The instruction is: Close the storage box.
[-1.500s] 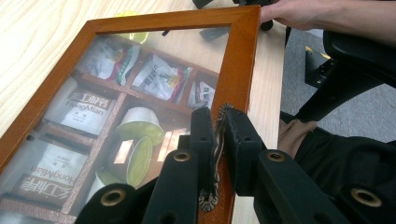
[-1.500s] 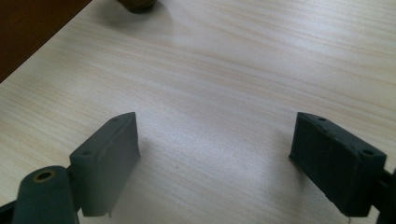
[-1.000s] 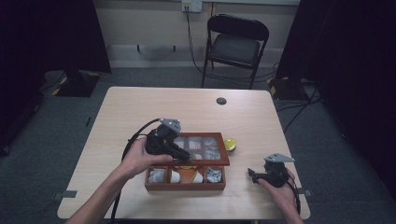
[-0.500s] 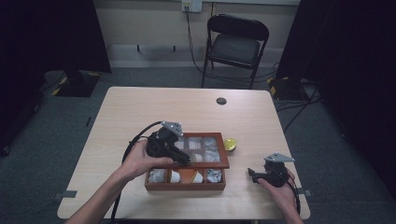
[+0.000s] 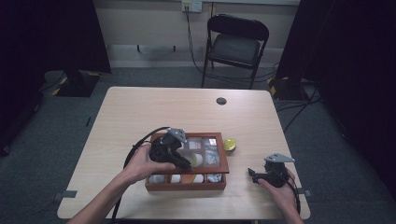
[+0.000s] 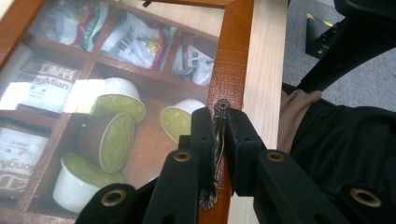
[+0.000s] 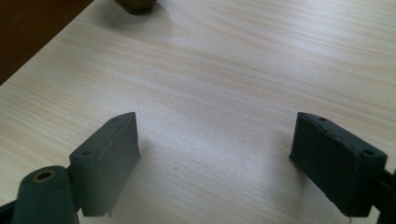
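A brown wooden box (image 5: 187, 182) with a glass-paned lid (image 5: 205, 149) stands at the table's near middle. My left gripper (image 5: 186, 164) is shut on the small brass handle (image 6: 218, 108) on the lid's front frame (image 6: 232, 60); the left gripper (image 6: 219, 122) looks down through the glass. Under the pane lie several green-topped pods (image 6: 116, 140) and tea packets (image 6: 135, 39) in compartments. My right gripper (image 5: 254, 174) rests low over bare table to the right of the box, open, and the right gripper (image 7: 215, 158) holds nothing.
A lone yellow-topped pod (image 5: 229, 144) sits on the table just right of the box, its base (image 7: 136, 4) visible ahead of the right gripper. A small black disc (image 5: 221, 101) lies near the far edge. A folding chair (image 5: 236, 44) stands beyond the table.
My left gripper has moved down and toward the person with the lid's handle in it, lowering the lid over the box. The right gripper has stayed put.
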`<move>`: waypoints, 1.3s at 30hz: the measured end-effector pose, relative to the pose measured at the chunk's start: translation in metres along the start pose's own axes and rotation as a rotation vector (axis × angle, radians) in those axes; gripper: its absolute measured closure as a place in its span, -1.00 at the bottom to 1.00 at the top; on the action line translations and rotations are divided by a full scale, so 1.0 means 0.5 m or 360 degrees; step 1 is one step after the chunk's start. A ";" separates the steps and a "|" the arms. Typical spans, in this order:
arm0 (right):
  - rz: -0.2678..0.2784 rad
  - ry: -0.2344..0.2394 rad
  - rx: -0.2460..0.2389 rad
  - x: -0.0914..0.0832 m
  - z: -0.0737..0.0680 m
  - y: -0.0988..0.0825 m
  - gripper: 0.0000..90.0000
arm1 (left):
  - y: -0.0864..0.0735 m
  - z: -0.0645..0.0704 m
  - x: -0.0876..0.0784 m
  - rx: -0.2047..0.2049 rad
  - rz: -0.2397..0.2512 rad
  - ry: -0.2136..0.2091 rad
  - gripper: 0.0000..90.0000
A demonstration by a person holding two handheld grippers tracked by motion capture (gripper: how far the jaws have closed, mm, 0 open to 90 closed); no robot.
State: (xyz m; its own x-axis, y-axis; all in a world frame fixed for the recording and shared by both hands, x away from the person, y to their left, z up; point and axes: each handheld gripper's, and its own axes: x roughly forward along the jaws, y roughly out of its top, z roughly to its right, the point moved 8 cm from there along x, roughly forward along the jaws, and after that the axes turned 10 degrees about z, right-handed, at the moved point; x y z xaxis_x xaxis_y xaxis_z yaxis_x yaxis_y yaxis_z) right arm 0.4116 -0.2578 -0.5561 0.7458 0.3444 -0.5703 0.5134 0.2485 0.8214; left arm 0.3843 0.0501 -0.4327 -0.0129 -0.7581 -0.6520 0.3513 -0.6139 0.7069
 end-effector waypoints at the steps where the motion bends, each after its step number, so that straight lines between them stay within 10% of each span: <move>1: 0.0001 0.0000 -0.0002 0.000 0.000 0.000 -0.68 | -0.003 0.000 0.003 -0.0001 -0.0006 -0.0015 0.83; 39: 0.0006 0.0010 -0.0004 0.001 0.000 0.000 -0.68 | -0.069 -0.002 0.074 -0.0030 -0.0186 -0.0035 0.83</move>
State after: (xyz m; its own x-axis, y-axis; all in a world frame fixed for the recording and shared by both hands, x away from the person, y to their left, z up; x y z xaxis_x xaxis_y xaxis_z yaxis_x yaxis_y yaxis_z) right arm 0.4120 -0.2579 -0.5563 0.7449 0.3510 -0.5674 0.5096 0.2495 0.8234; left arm 0.3725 0.0433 -0.4815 -0.0751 -0.6864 -0.7234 0.3637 -0.6943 0.6210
